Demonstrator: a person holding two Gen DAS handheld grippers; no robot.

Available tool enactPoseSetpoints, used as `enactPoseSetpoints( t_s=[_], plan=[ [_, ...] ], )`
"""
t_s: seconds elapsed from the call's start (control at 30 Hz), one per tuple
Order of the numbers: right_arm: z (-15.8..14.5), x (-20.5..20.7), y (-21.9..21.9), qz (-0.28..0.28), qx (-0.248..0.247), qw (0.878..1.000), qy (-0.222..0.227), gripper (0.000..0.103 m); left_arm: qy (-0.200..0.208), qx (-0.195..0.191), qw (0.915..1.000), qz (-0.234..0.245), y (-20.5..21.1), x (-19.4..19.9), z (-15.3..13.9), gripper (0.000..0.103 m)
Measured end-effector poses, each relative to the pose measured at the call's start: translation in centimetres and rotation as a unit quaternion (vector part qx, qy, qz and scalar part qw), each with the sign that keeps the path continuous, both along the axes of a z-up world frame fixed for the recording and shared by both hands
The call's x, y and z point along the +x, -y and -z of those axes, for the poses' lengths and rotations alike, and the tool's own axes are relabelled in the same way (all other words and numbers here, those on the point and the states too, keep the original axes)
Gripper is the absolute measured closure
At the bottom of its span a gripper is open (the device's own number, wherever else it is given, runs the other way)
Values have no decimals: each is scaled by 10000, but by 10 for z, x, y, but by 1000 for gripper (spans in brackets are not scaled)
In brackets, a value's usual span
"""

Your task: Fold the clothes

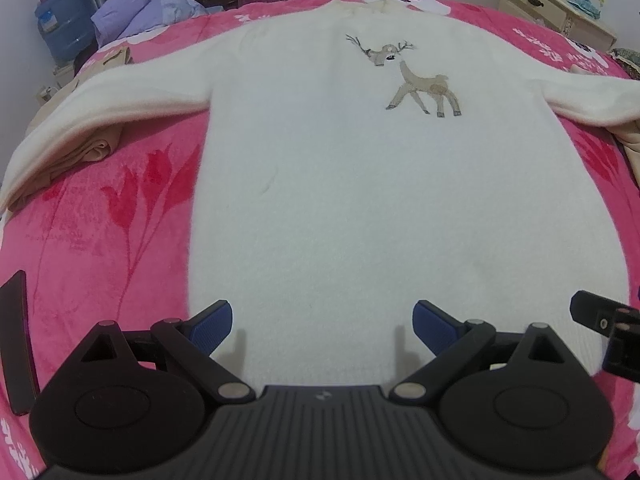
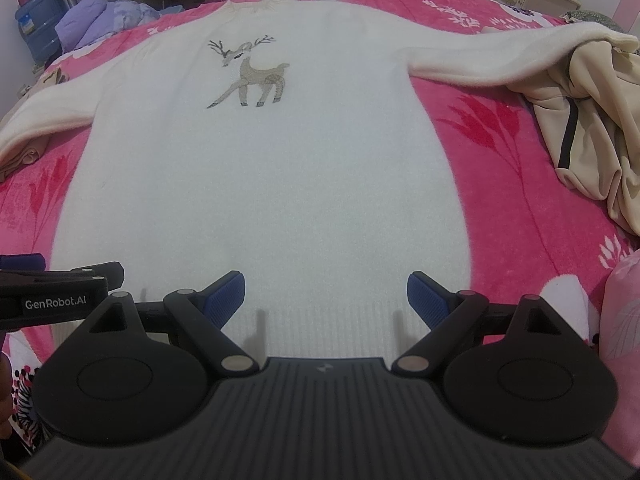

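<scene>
A white fuzzy sweater (image 1: 320, 184) with an embroidered deer (image 1: 416, 84) lies flat and face up on the pink bed, both sleeves spread out to the sides. My left gripper (image 1: 322, 324) hovers open just above its hem, blue pads wide apart and holding nothing. In the right wrist view the same sweater (image 2: 272, 184) fills the middle, and my right gripper (image 2: 326, 298) stands open over the ribbed hem, empty too. The left gripper's body (image 2: 52, 294) shows at the left edge there. The right gripper's body (image 1: 608, 328) shows at the right edge of the left wrist view.
A pink floral blanket (image 1: 100, 240) covers the bed. Beige garments lie under the left sleeve (image 1: 92, 148) and in a heap at the right (image 2: 592, 120). A dark flat object (image 1: 16, 340) rests at the left. A cream dresser (image 1: 556, 12) and a blue water jug (image 1: 60, 24) stand behind the bed.
</scene>
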State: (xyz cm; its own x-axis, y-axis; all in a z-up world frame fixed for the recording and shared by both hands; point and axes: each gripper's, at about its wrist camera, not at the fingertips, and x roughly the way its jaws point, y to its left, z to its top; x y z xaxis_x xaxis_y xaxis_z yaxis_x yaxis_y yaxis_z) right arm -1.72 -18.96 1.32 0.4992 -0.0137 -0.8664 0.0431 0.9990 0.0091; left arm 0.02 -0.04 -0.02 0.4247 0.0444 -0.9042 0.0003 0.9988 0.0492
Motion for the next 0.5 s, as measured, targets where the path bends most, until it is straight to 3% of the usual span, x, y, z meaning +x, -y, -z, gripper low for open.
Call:
enactPoseSetpoints(
  t_s=[0.5],
  plan=[
    [-2, 0, 3, -4, -4, 10000, -2, 14, 129, 30, 9999, 0, 0, -2, -1, 5]
  ],
)
